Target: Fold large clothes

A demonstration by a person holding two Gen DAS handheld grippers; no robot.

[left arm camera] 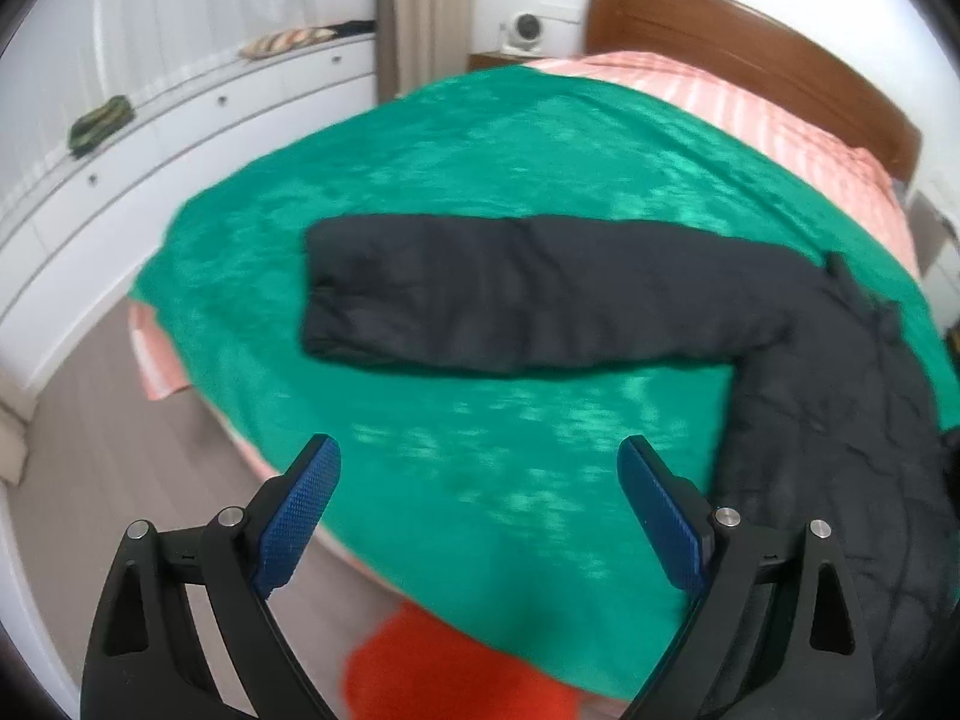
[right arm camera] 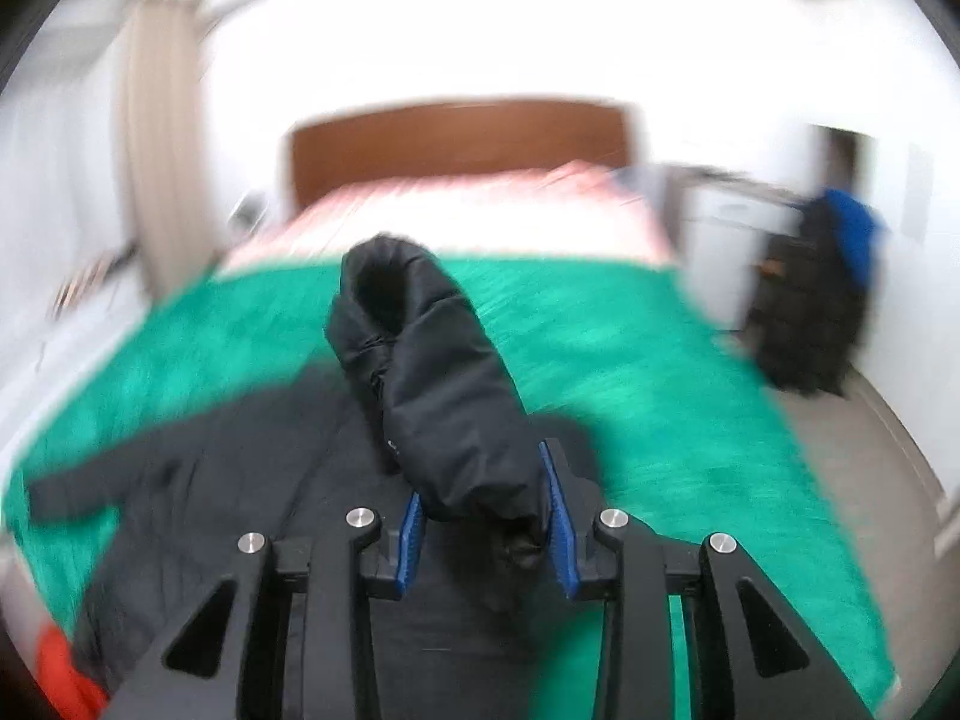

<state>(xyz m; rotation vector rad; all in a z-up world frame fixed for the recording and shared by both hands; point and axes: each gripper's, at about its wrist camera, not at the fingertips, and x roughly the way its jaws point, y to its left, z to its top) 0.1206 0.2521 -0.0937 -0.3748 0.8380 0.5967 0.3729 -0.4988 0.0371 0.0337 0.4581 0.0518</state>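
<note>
Black padded jacket [left arm camera: 810, 372] spread on a green blanket [left arm camera: 480, 150] over the bed [left arm camera: 780, 120], body at 3 to 4 o'clock in the left wrist view, one sleeve [left arm camera: 510, 294] stretched flat toward 9 o'clock across the middle of the blanket. Left gripper [left arm camera: 480, 510] wide open, blue pads [left arm camera: 300, 516] well apart, nothing between them, hovering above the near edge of the blanket at 6 o'clock. Right gripper [right arm camera: 489, 534] clamped on the jacket's other sleeve [right arm camera: 432, 384], dark fabric pinched between the blue pads [right arm camera: 561, 528], sleeve raised off the bed and running up toward 12 o'clock, cuff end drooping over at the top. Rest of the jacket lying flat at 7 to 9 o'clock in the right wrist view, blurred. Pink striped sheet [left arm camera: 750, 96] beyond the blanket, wooden headboard [left arm camera: 750, 36] at 1 o'clock. White drawer unit [left arm camera: 180, 132] at 10 o'clock beside the bed, small fan [left arm camera: 525, 30] on a nightstand near 12 o'clock. Something red-orange [left arm camera: 450, 672] at 6 o'clock below the bed's edge, too blurred to identify.
</note>
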